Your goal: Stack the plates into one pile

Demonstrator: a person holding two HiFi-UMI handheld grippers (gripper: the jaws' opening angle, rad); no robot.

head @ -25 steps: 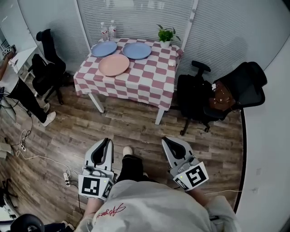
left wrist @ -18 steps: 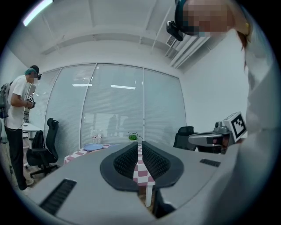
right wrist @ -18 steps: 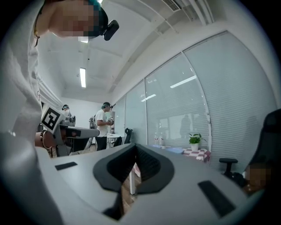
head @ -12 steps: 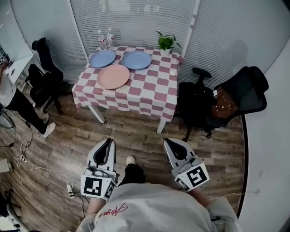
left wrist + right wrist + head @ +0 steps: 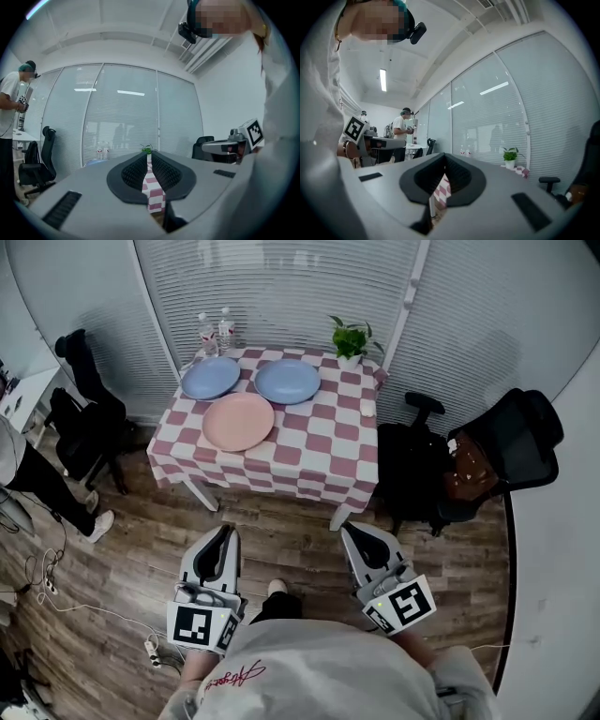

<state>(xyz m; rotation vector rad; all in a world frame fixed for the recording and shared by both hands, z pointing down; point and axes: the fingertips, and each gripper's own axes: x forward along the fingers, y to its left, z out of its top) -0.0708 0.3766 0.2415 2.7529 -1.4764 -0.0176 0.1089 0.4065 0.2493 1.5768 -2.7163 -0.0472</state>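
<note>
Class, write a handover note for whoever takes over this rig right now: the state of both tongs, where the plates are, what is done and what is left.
Left tongs: shut, empty, held over the floor short of the checked table.
Right tongs: the same.
Plates: left blue plate and right blue plate at the table's far side, pink plate nearer; none stacked.
Done: nothing yet.
Left: reach the table, pile all three plates.
</note>
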